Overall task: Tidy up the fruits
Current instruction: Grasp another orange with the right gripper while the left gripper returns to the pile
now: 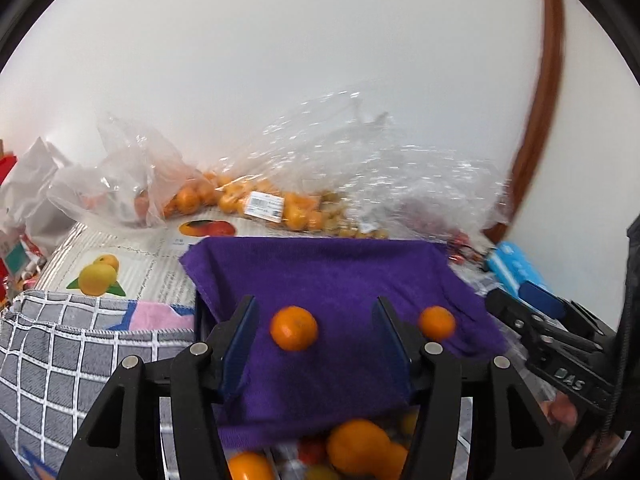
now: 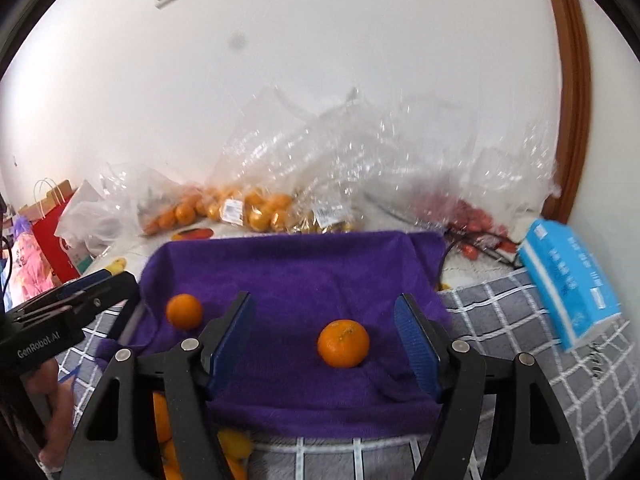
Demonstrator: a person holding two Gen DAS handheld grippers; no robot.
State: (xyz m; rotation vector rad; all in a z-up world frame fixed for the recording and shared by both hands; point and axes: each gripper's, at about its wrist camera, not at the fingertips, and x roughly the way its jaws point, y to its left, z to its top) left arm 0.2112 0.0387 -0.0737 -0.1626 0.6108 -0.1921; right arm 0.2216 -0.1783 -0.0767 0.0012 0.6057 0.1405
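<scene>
A purple cloth (image 1: 340,276) (image 2: 300,276) lines a box-shaped container. Two small oranges lie on it. In the left wrist view one orange (image 1: 294,328) lies between the open jaws of my left gripper (image 1: 314,320) and the other orange (image 1: 437,322) lies to the right. In the right wrist view one orange (image 2: 343,343) lies between the open jaws of my right gripper (image 2: 326,320) and the other orange (image 2: 184,311) lies to the left. Neither gripper touches a fruit. More oranges (image 1: 360,446) (image 2: 164,416) lie below the cloth's near edge.
Clear plastic bags of oranges (image 1: 240,200) (image 2: 240,204) and red fruit (image 2: 476,216) lie at the back by the white wall. A blue tissue pack (image 2: 568,280) lies at right. A grey checked cloth (image 1: 60,360) (image 2: 520,340) covers the surface. Paper bags (image 2: 52,232) stand left.
</scene>
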